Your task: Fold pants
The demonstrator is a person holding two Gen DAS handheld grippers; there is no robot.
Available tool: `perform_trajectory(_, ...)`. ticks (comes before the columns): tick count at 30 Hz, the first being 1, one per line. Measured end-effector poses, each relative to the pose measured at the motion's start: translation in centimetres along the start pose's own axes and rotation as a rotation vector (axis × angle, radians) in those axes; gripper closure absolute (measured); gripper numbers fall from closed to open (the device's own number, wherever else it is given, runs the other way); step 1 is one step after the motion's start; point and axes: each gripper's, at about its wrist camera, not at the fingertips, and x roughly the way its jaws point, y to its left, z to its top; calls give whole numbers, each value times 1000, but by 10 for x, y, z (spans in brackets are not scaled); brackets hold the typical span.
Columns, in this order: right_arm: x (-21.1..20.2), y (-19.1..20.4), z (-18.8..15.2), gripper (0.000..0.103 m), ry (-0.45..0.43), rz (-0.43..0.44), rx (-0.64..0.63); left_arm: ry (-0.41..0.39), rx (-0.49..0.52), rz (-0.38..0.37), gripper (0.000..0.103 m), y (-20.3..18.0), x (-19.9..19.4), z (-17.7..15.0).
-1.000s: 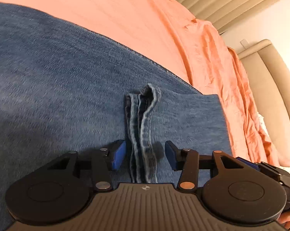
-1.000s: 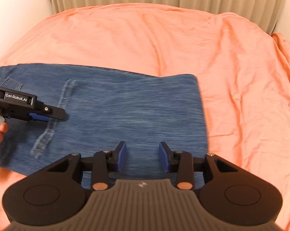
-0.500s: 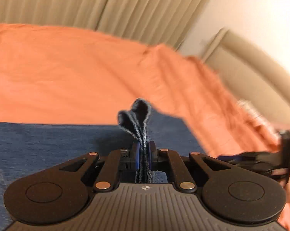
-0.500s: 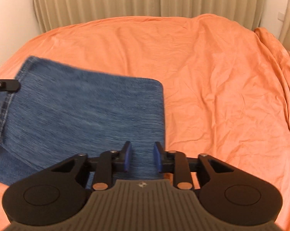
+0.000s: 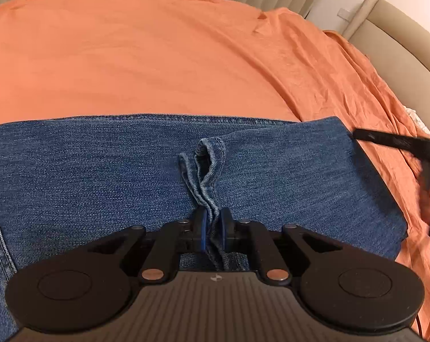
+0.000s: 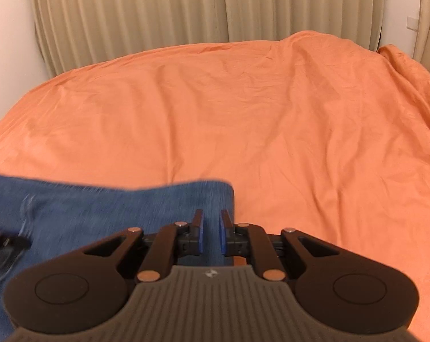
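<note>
My left gripper (image 5: 212,228) pinches a bunched hem of the jeans (image 5: 101,176), which lie flat across the near side of the orange bedsheet (image 5: 158,57). My right gripper (image 6: 210,232) hovers over the jeans' far corner, pads narrowly apart, gripping nothing that I can see. Beige curtains (image 6: 158,14) hang behind the bed; a padded headboard (image 5: 400,34) stands beside it. No writing is legible.

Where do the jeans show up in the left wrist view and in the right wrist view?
Left wrist: jeans span the middle band, a hem bunch pinched in the left gripper.
Right wrist: jeans lower left, blurred.
Shared landmark: orange bedsheet.
</note>
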Motion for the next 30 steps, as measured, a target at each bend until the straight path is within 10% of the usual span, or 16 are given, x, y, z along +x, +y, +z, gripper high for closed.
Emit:
perform_trajectory(10, 57, -11, 9, 99, 79, -31, 14, -8, 36, 11, 84, -2, -1, -1)
perform_trajectory(23, -66, -4, -70, 97, 77, 27, -37, -132, 243, 133, 74, -69, -69, -41)
perform_trajectory(30, -90, 6, -118, 97, 60, 20, -24, -27, 227, 172, 84, -68, -47, -59)
